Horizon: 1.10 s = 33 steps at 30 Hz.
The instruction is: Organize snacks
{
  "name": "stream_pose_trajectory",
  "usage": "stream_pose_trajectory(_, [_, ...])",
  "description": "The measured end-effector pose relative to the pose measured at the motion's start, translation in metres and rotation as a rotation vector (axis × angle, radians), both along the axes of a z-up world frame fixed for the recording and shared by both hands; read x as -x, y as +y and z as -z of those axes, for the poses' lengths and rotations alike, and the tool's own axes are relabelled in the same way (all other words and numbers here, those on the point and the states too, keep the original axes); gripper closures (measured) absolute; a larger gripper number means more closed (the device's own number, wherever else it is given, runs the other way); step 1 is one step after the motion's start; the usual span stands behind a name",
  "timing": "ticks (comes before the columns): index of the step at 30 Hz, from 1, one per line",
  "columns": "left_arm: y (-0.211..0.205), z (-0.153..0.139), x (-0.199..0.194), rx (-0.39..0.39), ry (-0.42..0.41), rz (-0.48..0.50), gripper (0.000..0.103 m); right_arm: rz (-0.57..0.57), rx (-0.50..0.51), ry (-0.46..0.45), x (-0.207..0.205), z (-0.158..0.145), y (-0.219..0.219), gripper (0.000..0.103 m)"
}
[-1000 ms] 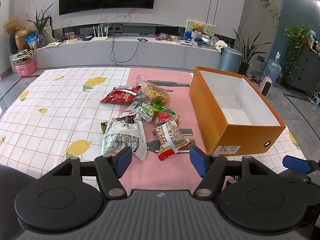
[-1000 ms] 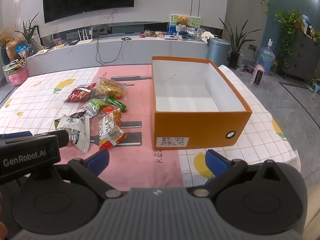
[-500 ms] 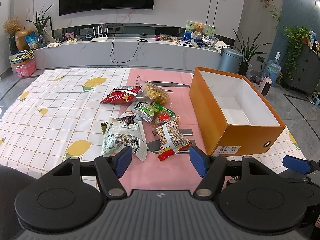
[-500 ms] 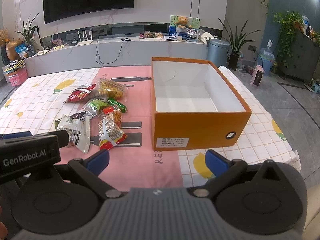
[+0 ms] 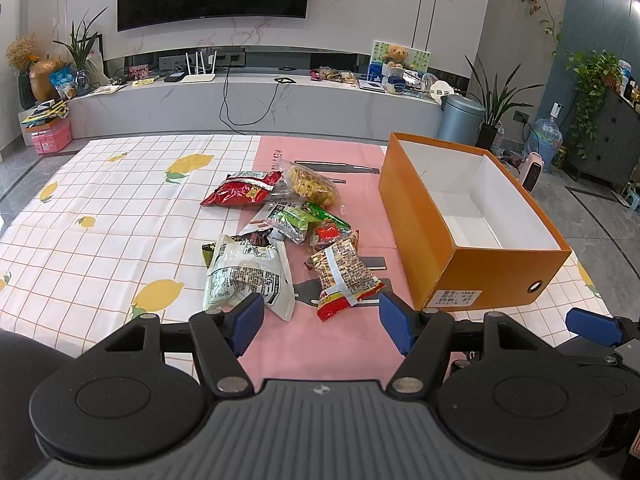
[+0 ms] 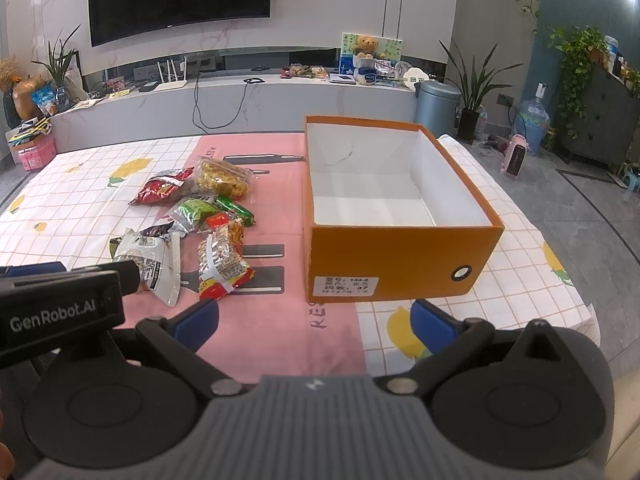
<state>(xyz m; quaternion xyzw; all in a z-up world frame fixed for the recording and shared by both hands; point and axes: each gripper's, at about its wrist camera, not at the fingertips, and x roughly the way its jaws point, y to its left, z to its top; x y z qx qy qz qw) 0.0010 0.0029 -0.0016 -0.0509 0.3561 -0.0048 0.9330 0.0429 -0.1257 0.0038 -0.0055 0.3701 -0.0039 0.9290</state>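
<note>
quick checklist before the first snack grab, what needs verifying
1. Orange box open and empty: ok.
2. Left gripper open, nothing between its fingers: ok.
3. Right gripper open, nothing held: ok.
4. Peanut packet nearest the box, lying on top, reachable: ok.
5. White packet clear of the peanut packet: ok, a gap shows.
6. Green packet free to lift alone: not ok, it overlaps its neighbours.

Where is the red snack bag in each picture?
Left wrist view: the red snack bag lies at the far left end of the snack pile, just left of the picture's middle, beside the yellow snack bag.
Right wrist view: the red snack bag lies left of centre, again at the pile's far left end.
Shared landmark: the empty orange box stands to the right of the pile in both views.
</note>
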Motion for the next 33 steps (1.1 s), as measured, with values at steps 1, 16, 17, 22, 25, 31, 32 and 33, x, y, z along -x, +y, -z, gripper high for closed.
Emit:
stream_pose_trajectory(1, [0.0,0.0,0.0,0.0,0.001,-0.001,0.025,0.001,-0.001,0.001,0.0,0.0,0.0,0.004])
stream_pose_trajectory(16, [0.005,0.001,0.002,0.0,-0.003,-0.013,0.025,-0.016,0.007,-0.015,0.001,-0.003,0.007,0.004])
stream_pose_trajectory(17, [0.006,0.001,0.001,0.002,-0.001,-0.015,0.025,-0.015,0.012,-0.016,0.0,-0.003,0.009,0.004])
stream_pose_trajectory(22, [0.015,0.0,-0.002,0.027,0.006,-0.027,0.025,-0.012,0.079,-0.053,-0.001,-0.008,0.023,0.004])
stream_pose_trajectory(25, [0.022,0.0,-0.006,0.028,0.005,-0.044,0.025,-0.027,0.114,-0.064,-0.006,-0.01,0.034,0.004])
stream_pose_trajectory(31, [0.046,0.0,-0.016,0.054,0.007,-0.101,0.025,-0.08,0.088,-0.099,-0.021,-0.007,0.052,0.004])
stream_pose_trajectory(32, [0.05,0.001,-0.018,0.06,0.007,-0.109,0.025,-0.09,0.081,-0.106,-0.024,-0.007,0.056,0.004])
stream_pose_trajectory(33, [0.055,0.001,-0.02,0.065,0.006,-0.117,0.025,-0.102,0.073,-0.113,-0.026,-0.006,0.058,0.003])
